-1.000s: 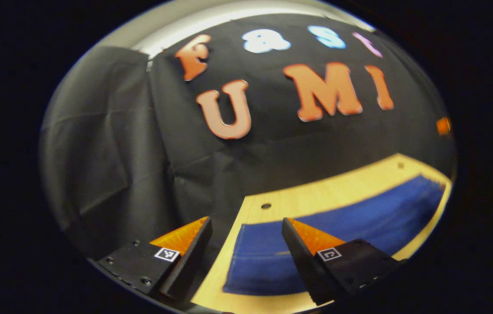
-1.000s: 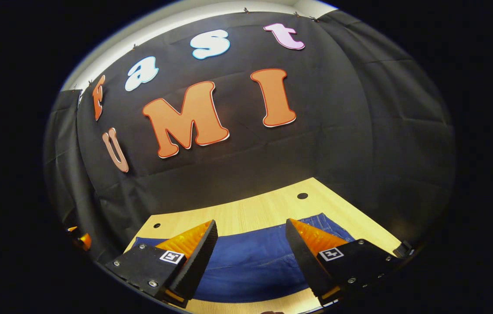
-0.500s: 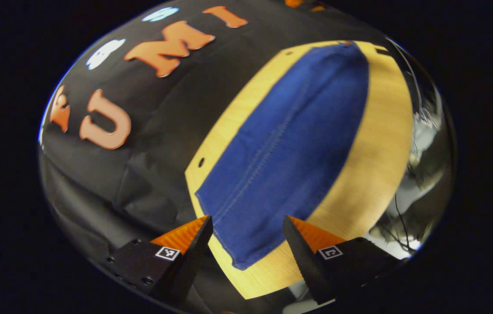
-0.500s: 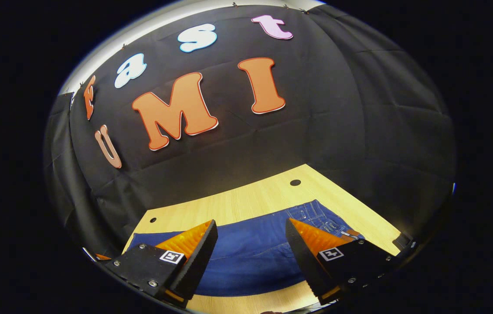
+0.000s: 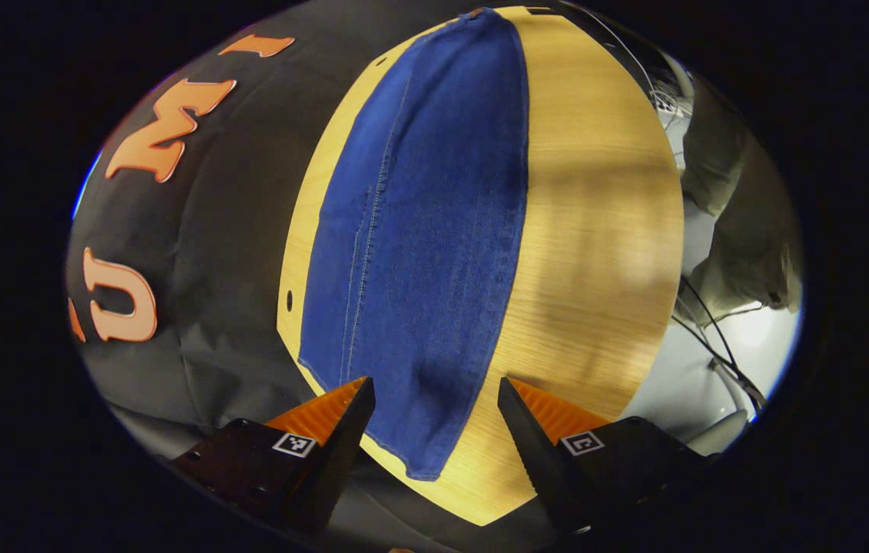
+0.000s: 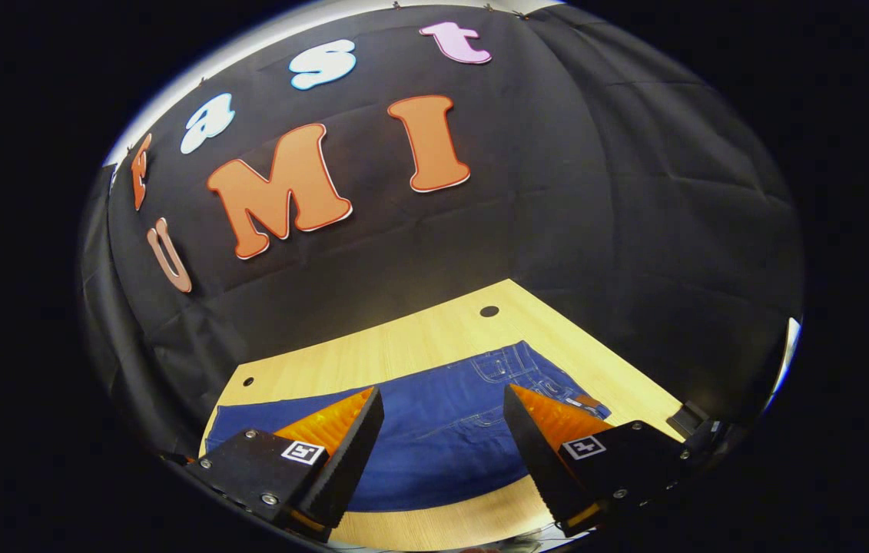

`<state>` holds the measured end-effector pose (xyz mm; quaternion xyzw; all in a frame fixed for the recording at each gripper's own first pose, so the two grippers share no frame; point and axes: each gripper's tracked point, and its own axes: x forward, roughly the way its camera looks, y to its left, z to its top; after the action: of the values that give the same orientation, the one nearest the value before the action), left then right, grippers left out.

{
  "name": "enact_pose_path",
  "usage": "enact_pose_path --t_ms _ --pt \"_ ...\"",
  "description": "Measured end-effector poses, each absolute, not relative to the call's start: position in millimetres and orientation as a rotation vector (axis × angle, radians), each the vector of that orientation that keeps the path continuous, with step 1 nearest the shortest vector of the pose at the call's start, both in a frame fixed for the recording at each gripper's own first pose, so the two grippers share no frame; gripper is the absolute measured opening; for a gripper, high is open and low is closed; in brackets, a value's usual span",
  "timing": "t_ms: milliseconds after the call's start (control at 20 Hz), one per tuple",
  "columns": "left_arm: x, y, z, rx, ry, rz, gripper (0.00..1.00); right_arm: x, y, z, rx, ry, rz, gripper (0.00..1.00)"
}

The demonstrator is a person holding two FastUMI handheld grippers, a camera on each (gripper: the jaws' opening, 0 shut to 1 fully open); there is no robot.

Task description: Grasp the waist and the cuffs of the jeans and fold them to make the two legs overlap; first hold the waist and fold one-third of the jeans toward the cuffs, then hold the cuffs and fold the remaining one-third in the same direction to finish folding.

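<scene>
The jeans [image 5: 419,230] lie flat along the wooden surface [image 5: 595,230], spread out full length, a long blue band with a stitched seam running down it. In the left gripper view they stretch from about 12 o'clock at the far end down to 6 o'clock, where the cuff end [image 5: 422,453] stops just short of the near edge of the surface. The left hand-held gripper [image 5: 434,415] hangs above that cuff end with its fingers spread wide and nothing between them; the denim shows in the gap, apart from both fingers as far as I can tell. At 3 o'clock in that view, off the edge of the surface, there are some cables [image 5: 711,330] on a pale floor and a grey bundle of cloth [image 5: 741,230].

In the right gripper view the jeans [image 6: 434,430] run across from 8 o'clock to 4 o'clock, and the waist end with its pocket stitching [image 6: 515,369] sits at about 5 o'clock, near the right-hand corner of the surface [image 6: 419,346]. The right hand-held gripper [image 6: 442,430] is likewise released, fingers wide apart, held above the upper part of the jeans and gripping nothing. Two small round holes [image 6: 489,311] show in the bare wood beyond the denim, one near each far corner.
</scene>
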<state>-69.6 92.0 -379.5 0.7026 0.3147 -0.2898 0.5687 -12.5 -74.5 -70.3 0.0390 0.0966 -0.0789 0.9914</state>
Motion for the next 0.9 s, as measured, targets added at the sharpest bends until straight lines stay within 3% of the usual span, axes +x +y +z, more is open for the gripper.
enact_pose_path --t_ms 550,850,900 --pt "-27.9 91.0 -398.5 1.716 0.709 -0.665 0.99 -10.1 -73.6 -64.1 0.085 0.192 -0.168 0.96" --pt "24.2 84.5 -409.3 1.750 0.658 -0.642 0.90 -12.4 -72.1 -57.9 0.069 0.179 -0.170 0.96" --pt "26.9 83.0 -409.7 1.748 0.655 -0.642 0.86 -12.4 -71.6 -58.2 0.063 0.179 -0.173 0.96"
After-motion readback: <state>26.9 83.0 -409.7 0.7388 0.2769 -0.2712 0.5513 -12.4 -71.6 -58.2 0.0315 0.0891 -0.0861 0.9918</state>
